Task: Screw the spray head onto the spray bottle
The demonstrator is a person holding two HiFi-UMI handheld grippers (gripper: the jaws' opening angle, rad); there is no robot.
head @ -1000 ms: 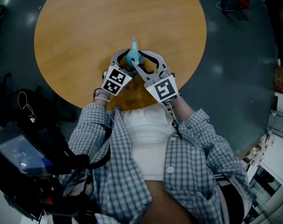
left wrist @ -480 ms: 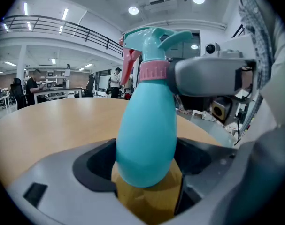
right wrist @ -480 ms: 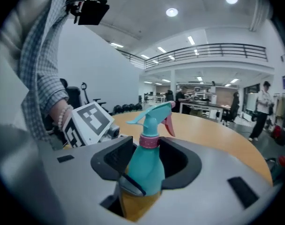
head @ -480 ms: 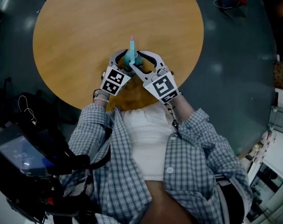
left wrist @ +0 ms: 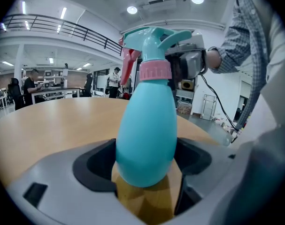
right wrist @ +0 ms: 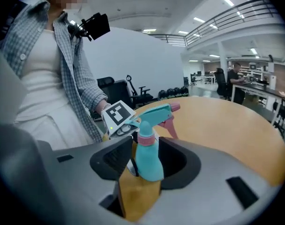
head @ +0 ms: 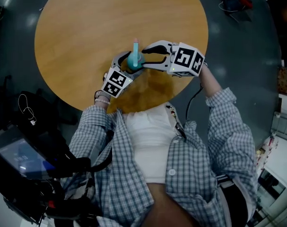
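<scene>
Spray bottle (head: 133, 60) stands upright on the round wooden table (head: 82, 22), long axis vertical, near the edge closest to the person. The left gripper (head: 128, 64) is clamped on the fat lower body, both jaws pressing the teal sides, which keeps it steady. The spray head (left wrist: 151, 37) sits on the neck with its nozzle pointing away from the person; the pink collar (left wrist: 155, 71) is just under it, but I can't tell how far it is threaded. The right gripper (head: 144, 58) comes in level from the right, opposite the left one. Its jaws have just been opening and now stand wide, with the bottle's neck between them but not pinched. What matters next is that the collar lies right between the right jaws at their tips, so a re-grip and twist about the vertical axis looks likely.
</scene>
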